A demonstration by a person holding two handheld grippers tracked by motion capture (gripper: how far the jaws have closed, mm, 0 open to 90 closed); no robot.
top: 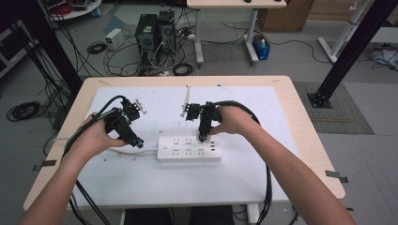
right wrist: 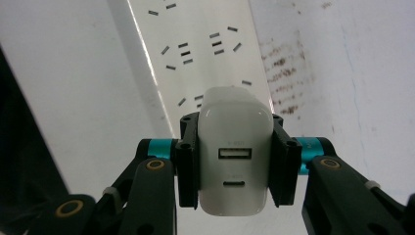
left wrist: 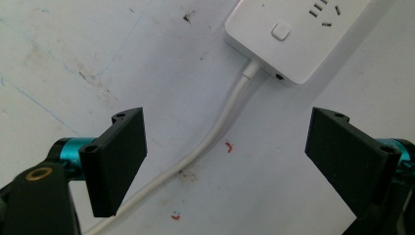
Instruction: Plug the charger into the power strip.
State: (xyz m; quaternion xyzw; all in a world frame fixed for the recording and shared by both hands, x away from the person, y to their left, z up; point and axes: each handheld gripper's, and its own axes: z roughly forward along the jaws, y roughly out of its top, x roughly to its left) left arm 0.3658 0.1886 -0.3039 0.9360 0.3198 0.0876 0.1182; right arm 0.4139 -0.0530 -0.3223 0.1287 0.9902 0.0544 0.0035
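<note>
Plugging step: right gripper [right wrist: 235, 161] clamped on the white plastic USB charger block [right wrist: 235, 152], held just over the white plastic power strip [top: 189, 148] on the counter [top: 281, 122].

Next I judge I must line its prongs with a socket and press straight down. Left gripper [left wrist: 227, 156] stands open over the strip's white cord [left wrist: 215, 137], gripping nothing. Count: one charger, one strip, two grippers.
</note>
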